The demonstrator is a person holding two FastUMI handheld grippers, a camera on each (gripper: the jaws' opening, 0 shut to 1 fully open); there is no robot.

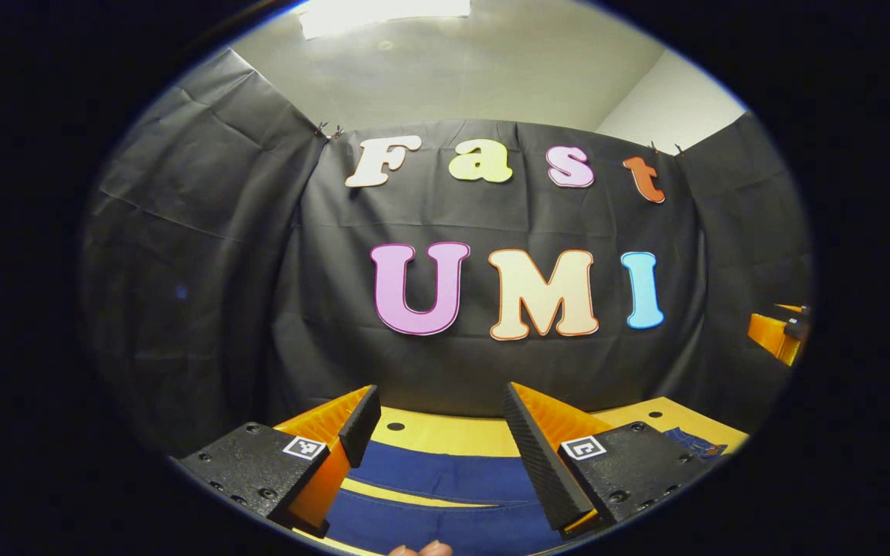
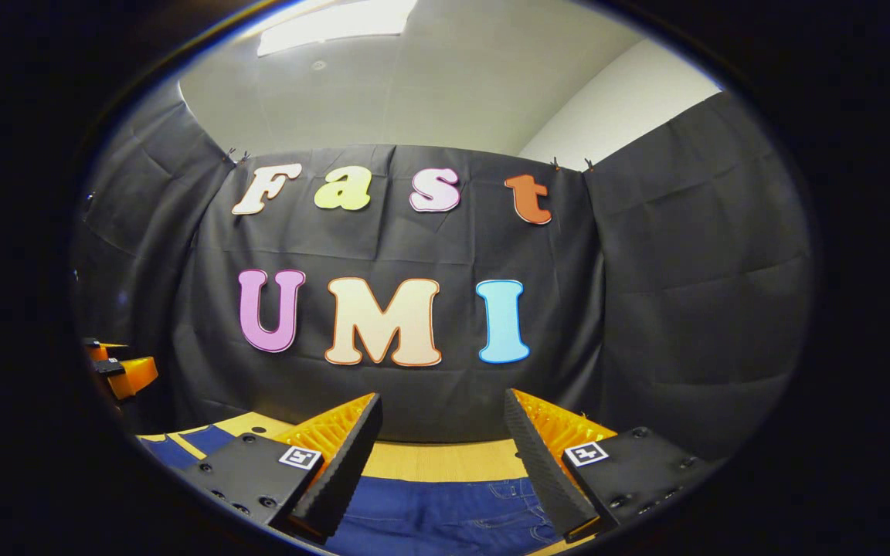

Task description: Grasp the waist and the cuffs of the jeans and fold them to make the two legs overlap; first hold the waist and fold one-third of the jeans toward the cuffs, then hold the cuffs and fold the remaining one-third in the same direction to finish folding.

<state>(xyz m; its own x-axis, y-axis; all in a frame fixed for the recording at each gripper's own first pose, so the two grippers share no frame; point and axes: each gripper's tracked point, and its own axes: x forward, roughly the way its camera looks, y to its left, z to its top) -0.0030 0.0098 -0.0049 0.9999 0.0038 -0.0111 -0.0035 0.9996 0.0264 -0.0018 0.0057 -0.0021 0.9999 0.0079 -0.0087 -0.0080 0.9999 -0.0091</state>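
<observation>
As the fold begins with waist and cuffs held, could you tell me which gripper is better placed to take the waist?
Probably right. The right gripper, jaws open, hangs over the jeans where pocket seams show. The left gripper faces plain legs with a strip of table between them.

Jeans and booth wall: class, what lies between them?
A bare strip of yellow table separates the jeans from the black wall cloth, shown in the right gripper view.
</observation>
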